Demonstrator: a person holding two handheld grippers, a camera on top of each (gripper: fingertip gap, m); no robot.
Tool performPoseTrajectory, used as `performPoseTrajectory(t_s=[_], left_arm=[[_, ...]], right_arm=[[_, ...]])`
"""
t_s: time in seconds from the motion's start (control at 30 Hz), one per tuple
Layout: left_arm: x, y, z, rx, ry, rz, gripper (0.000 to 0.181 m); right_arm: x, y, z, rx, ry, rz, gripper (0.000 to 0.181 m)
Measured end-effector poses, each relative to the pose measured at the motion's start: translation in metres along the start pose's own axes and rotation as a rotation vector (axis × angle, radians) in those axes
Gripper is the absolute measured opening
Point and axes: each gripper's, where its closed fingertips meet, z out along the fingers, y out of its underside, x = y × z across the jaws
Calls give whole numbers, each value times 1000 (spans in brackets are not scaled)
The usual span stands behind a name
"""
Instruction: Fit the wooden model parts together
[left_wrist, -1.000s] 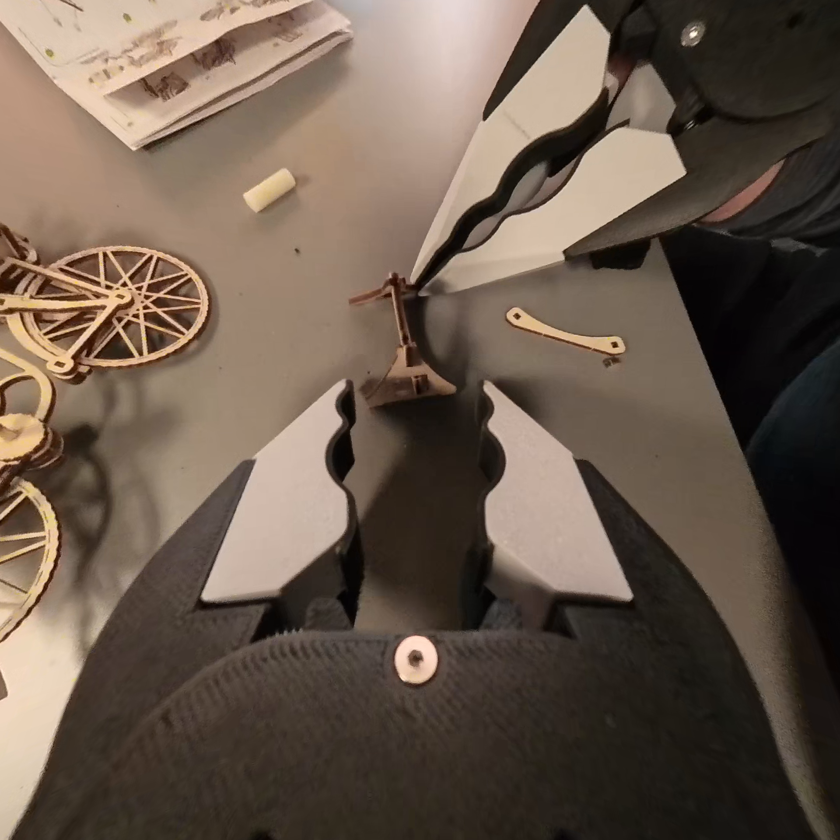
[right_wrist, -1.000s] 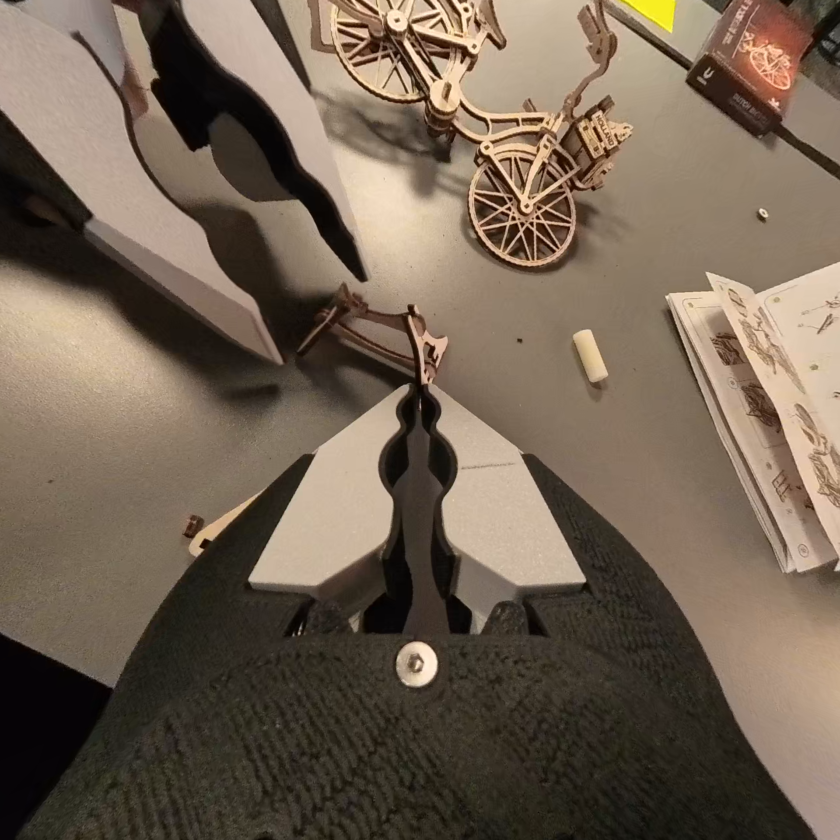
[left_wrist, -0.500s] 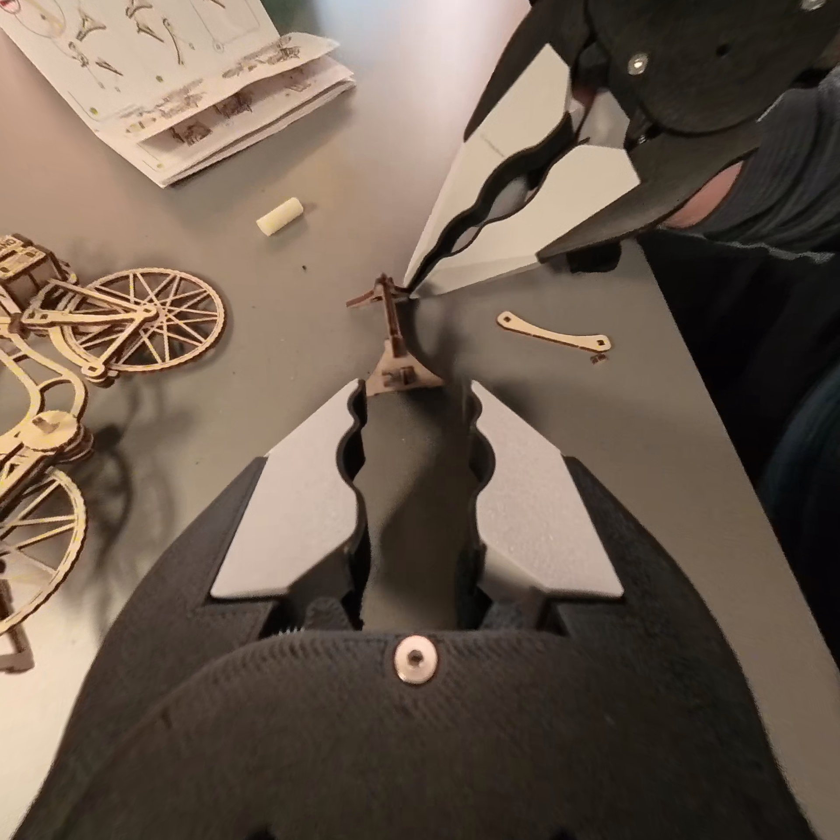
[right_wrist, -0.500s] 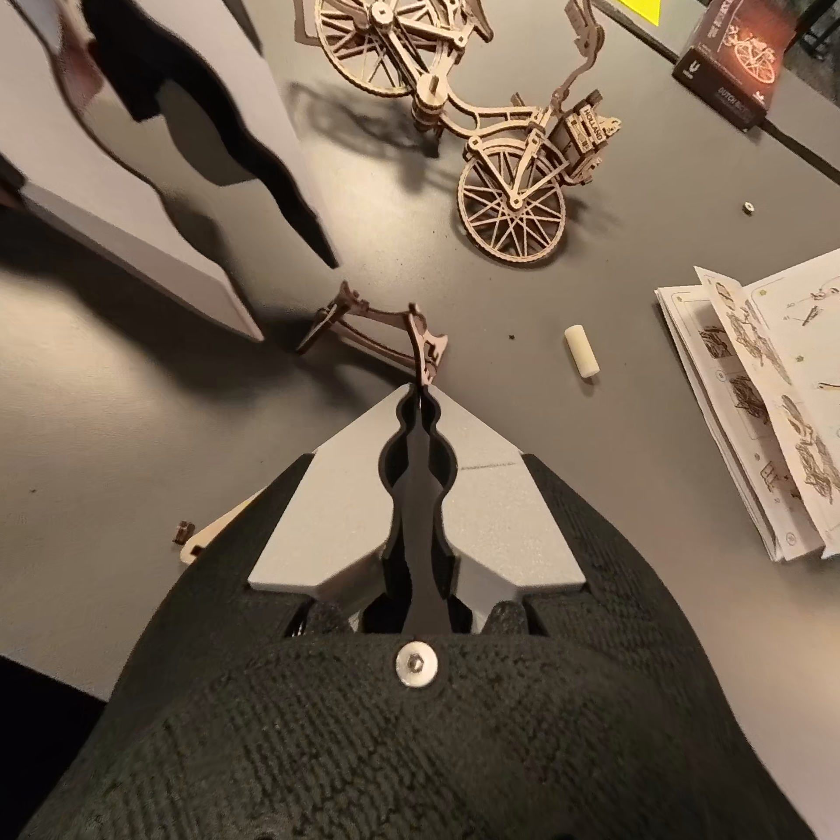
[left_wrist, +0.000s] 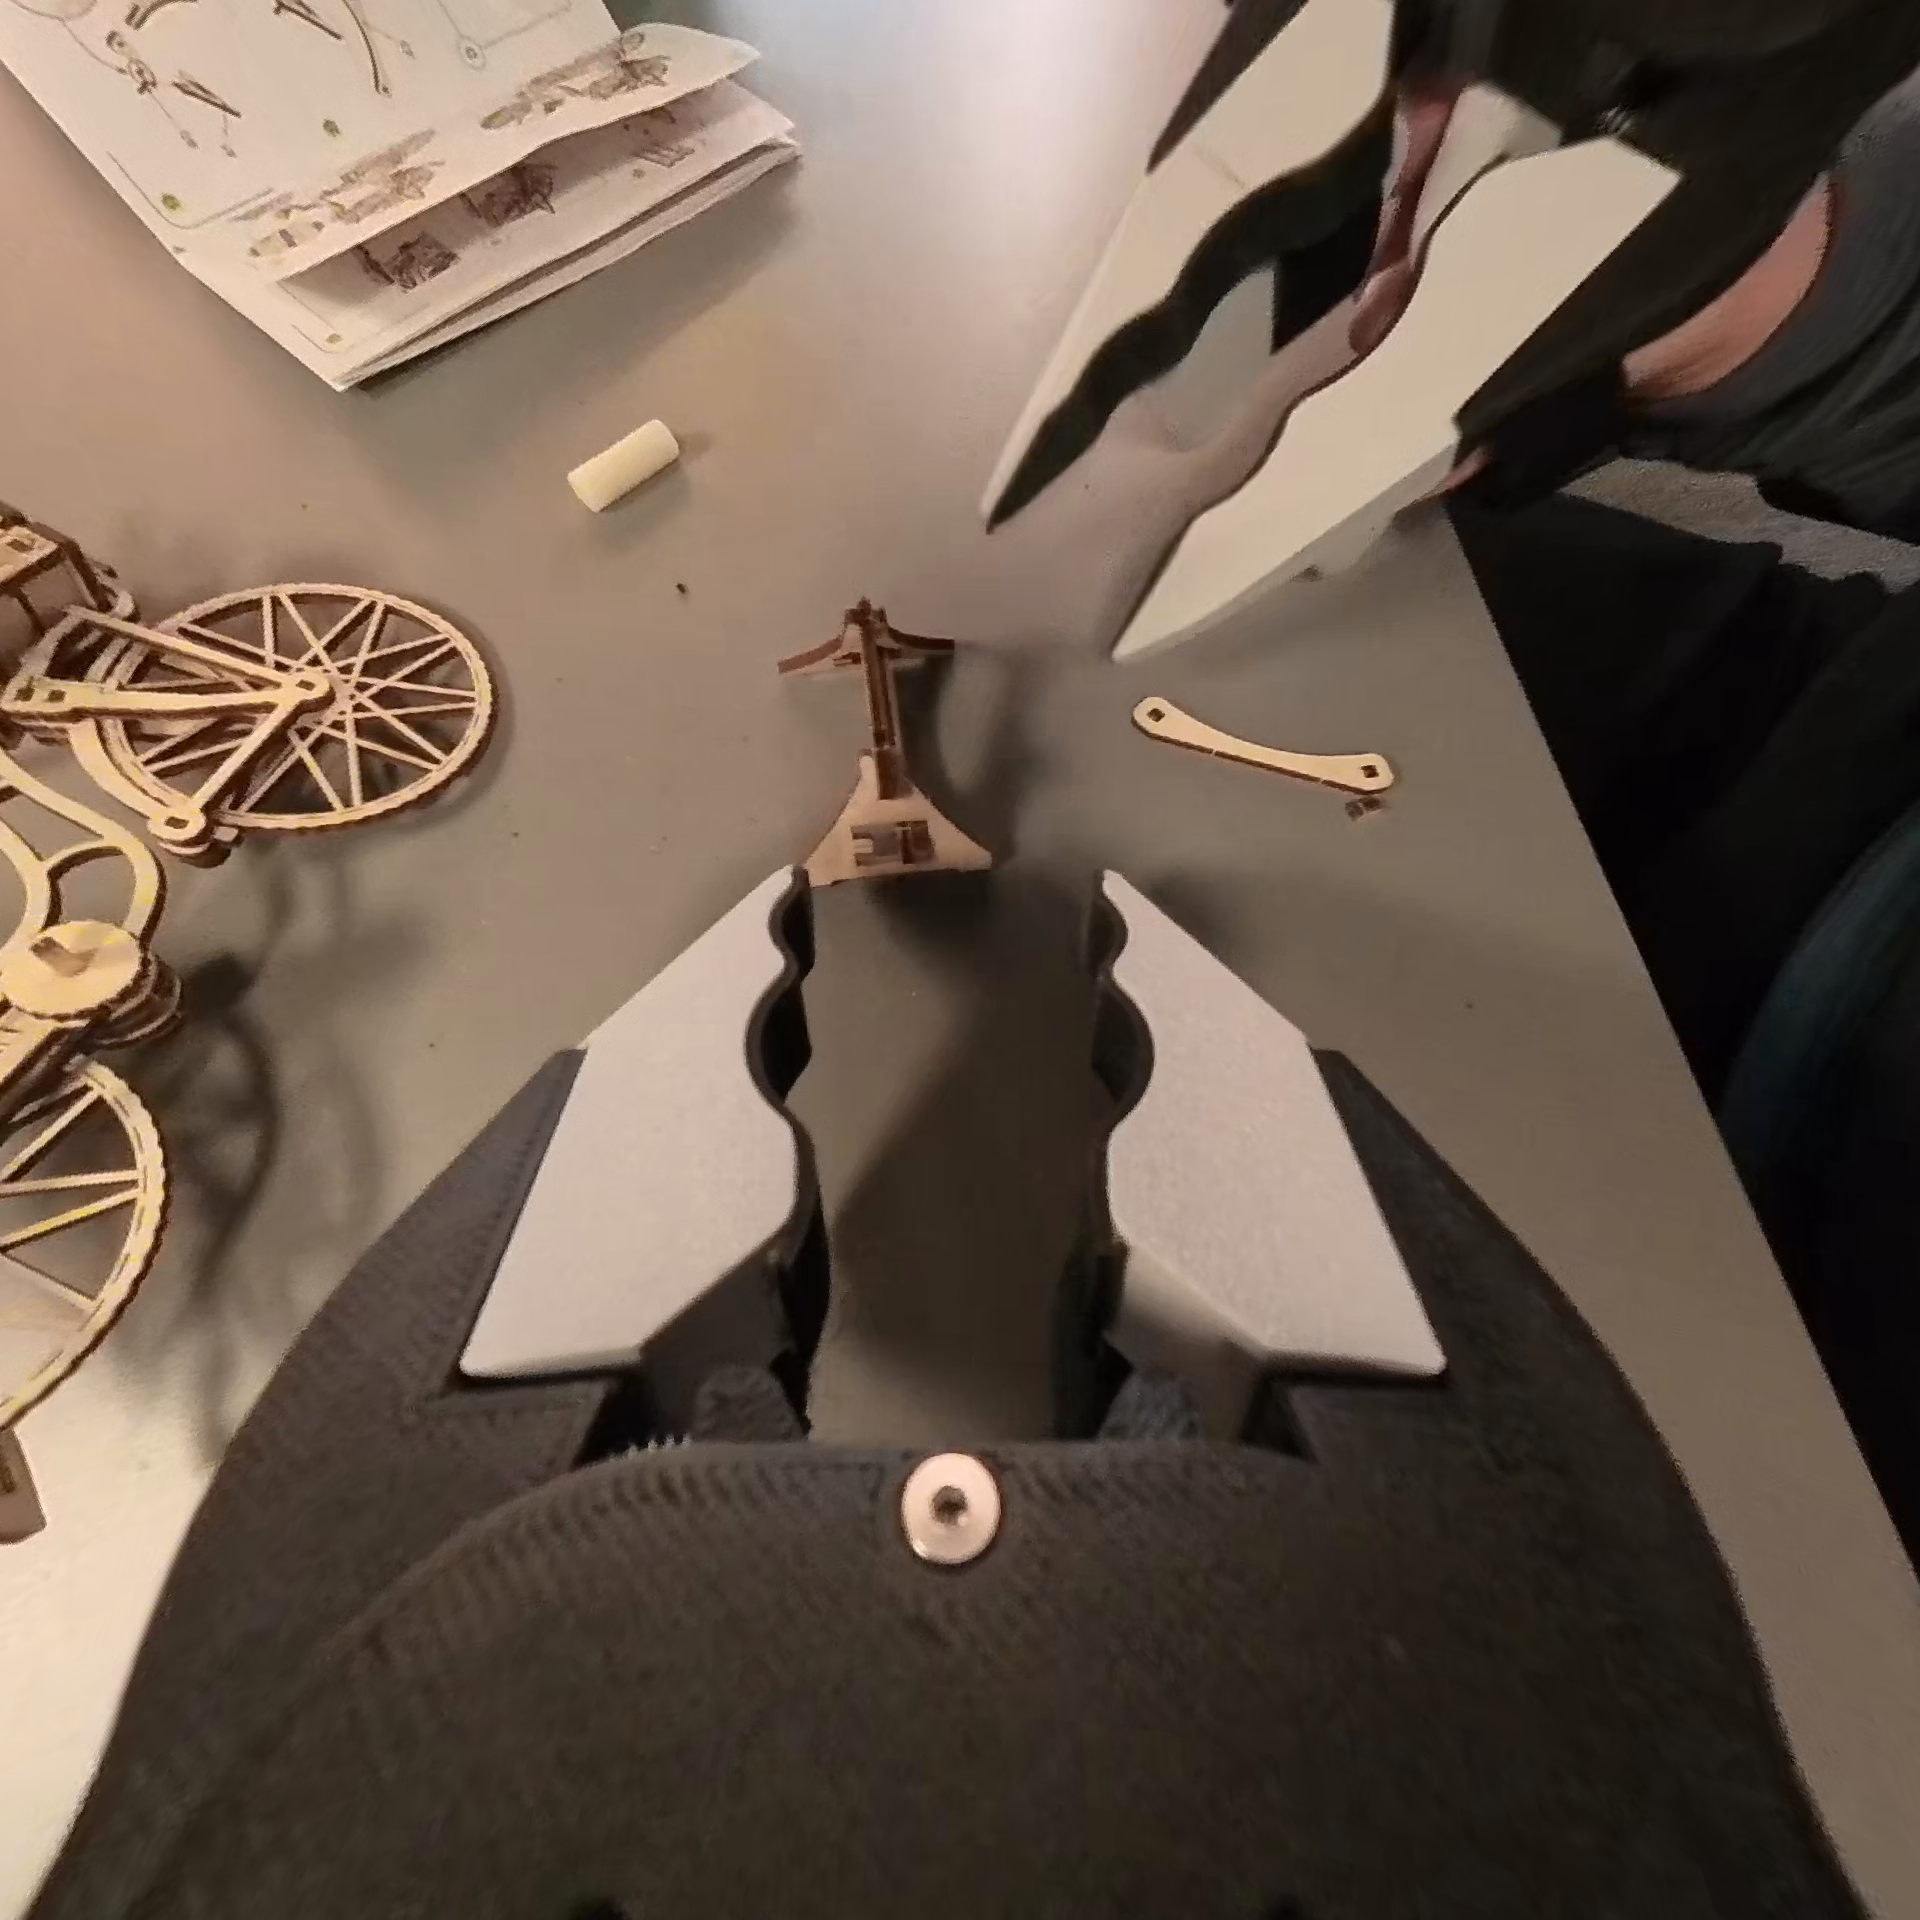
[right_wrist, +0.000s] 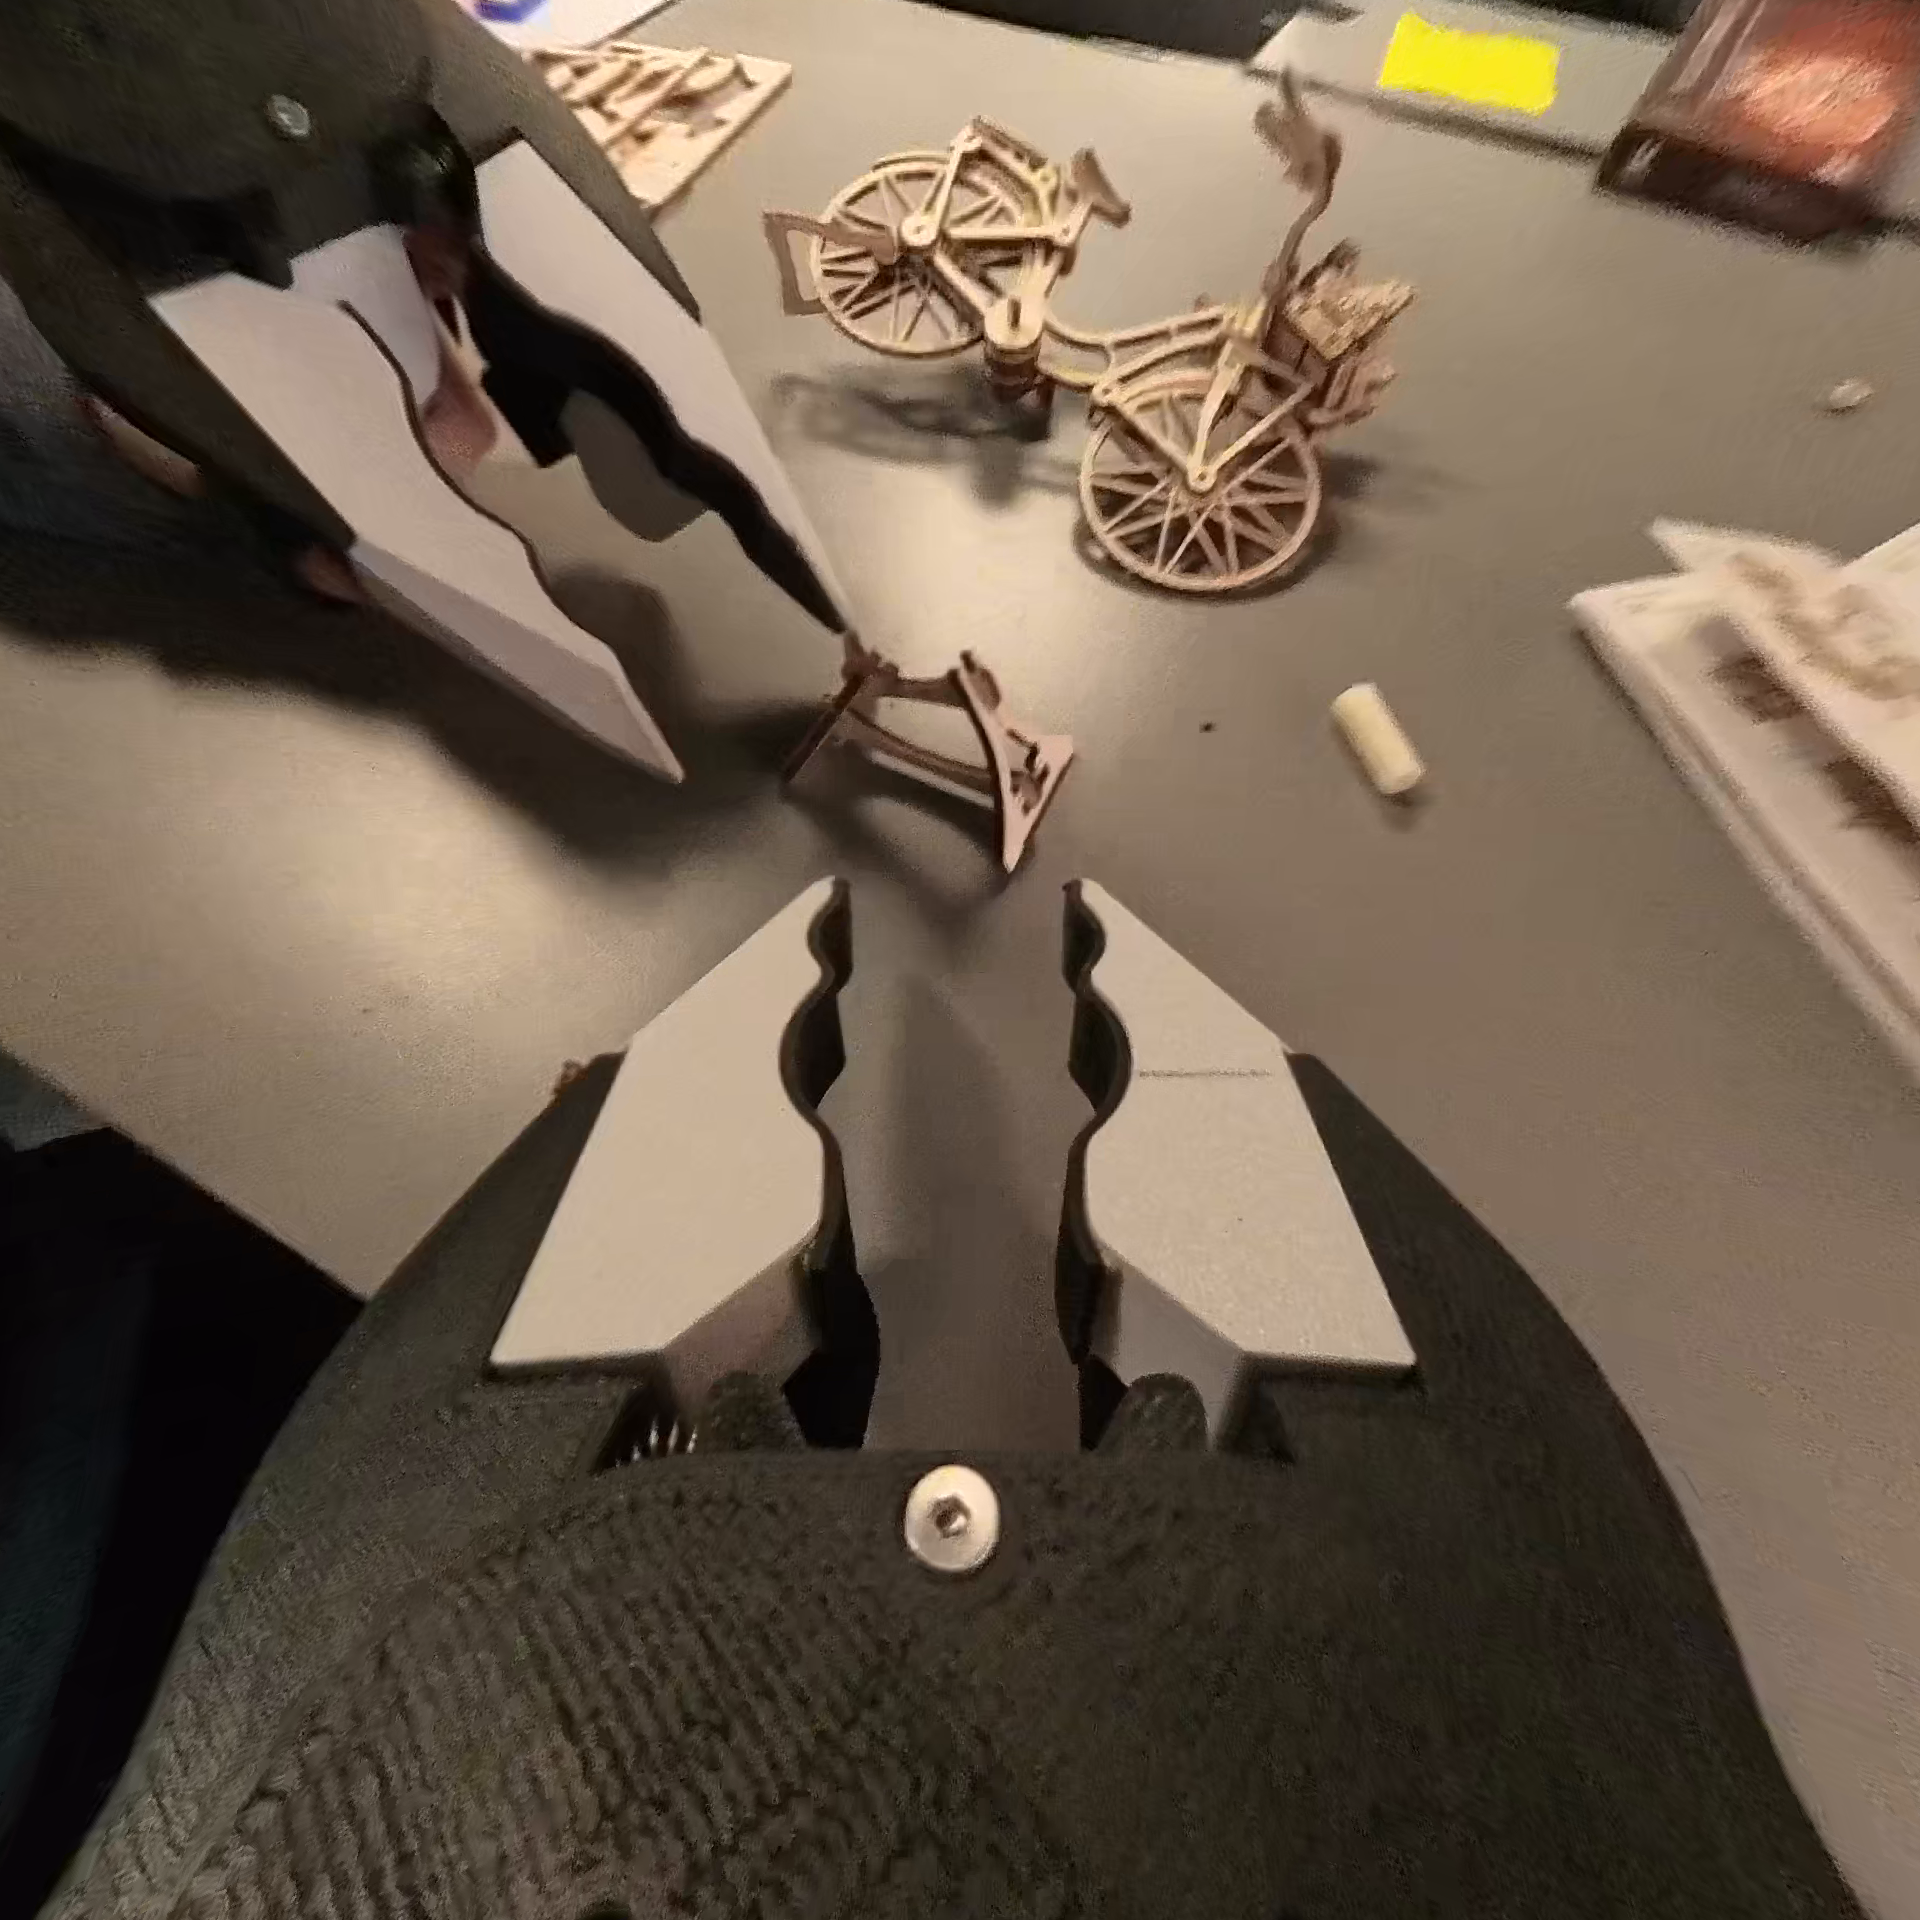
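Observation:
A small wooden sub-assembly (left_wrist: 883, 769) with a triangular end and a crossbar lies on the grey table; it also shows in the right wrist view (right_wrist: 935, 748). My left gripper (left_wrist: 945, 894) is open, its fingertips just short of the triangular end. My right gripper (right_wrist: 951, 899) is open and empty, lifted back from the part; it shows in the left wrist view (left_wrist: 1070, 582) at the upper right. A wooden bicycle model (right_wrist: 1101, 353) stands farther off, and its wheel shows in the left wrist view (left_wrist: 312, 707). A thin curved wooden strip (left_wrist: 1262, 753) lies right of the sub-assembly.
A folded instruction booklet (left_wrist: 416, 177) lies at the far left, also at the right in the right wrist view (right_wrist: 1787, 686). A small cream cylinder (left_wrist: 623, 478) lies near it. A dark box (right_wrist: 1766, 114) and a sheet of wooden parts (right_wrist: 665, 94) sit at the back. The table edge (left_wrist: 1621, 935) runs along the right. It is some 9 cm from my right tips to the small cream cylinder (left_wrist: 623, 478). It turns up in the right wrist view (right_wrist: 1355, 729) as well.
My right gripper has opened, let go of the wooden sub-assembly and drawn back. The sub-assembly now rests on the table. My left gripper has moved up close to its triangular end.

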Motion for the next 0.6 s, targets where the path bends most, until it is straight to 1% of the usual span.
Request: performPoseTrajectory(t_s=[0.07, 0.17, 0.2, 0.3, 0.37, 0.47, 0.6], left_arm=[[0, 0, 1, -4, 7, -10, 54], [-3, 0, 1, -3, -26, -4, 59], [-4, -3, 1, 14, -57, -10, 65], [13, -15, 0, 84, -61, -41, 75], [12, -20, -6, 133, -123, -19, 76], [5, -31, -20, 245, -188, -27, 73], [3, -39, -35, 360, -155, -88, 70]], right_arm=[[-2, 6, 0, -26, -39, 33, 42], [-5, 0, -6, 36, -56, 29, 48], [-6, -3, -9, 66, -54, 37, 52], [-12, -6, -18, 149, -61, 72, 59], [-20, 0, -21, 145, -85, 65, 60], [-32, 6, -23, 122, -131, -1, 62], [-37, 1, -22, 157, -156, -101, 62]])
